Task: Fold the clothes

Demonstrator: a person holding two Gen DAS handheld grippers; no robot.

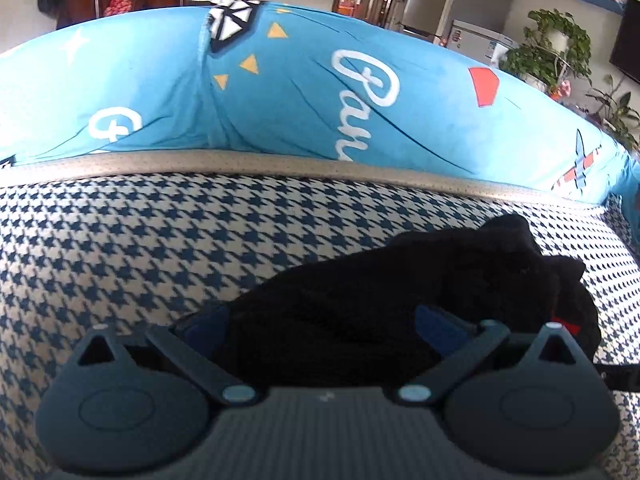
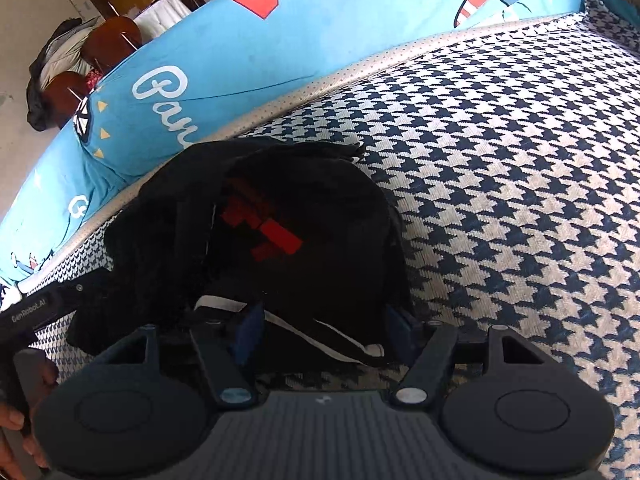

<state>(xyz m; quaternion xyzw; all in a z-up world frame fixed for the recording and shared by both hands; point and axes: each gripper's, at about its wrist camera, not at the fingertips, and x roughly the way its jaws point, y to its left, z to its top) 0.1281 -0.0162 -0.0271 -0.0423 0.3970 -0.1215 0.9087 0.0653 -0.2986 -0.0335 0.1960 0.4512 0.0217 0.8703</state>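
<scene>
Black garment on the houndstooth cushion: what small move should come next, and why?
Probably ease both grippers down and close on its near edge. The black garment lies bunched with its red print creased, not yet flat. The right gripper and left gripper both straddle cloth with fingers apart, so nothing looks pinched. Once gripped, it could be spread out on the houndstooth cushion.

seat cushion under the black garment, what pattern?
Navy-and-cream houndstooth on the seat cushion; clearest in the right wrist view.

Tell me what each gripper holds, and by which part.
Cannot tell. The black garment lies bunched between the wide jaws of the left gripper and the right gripper, the right at its white-trimmed edge; pad contact unclear.
</scene>
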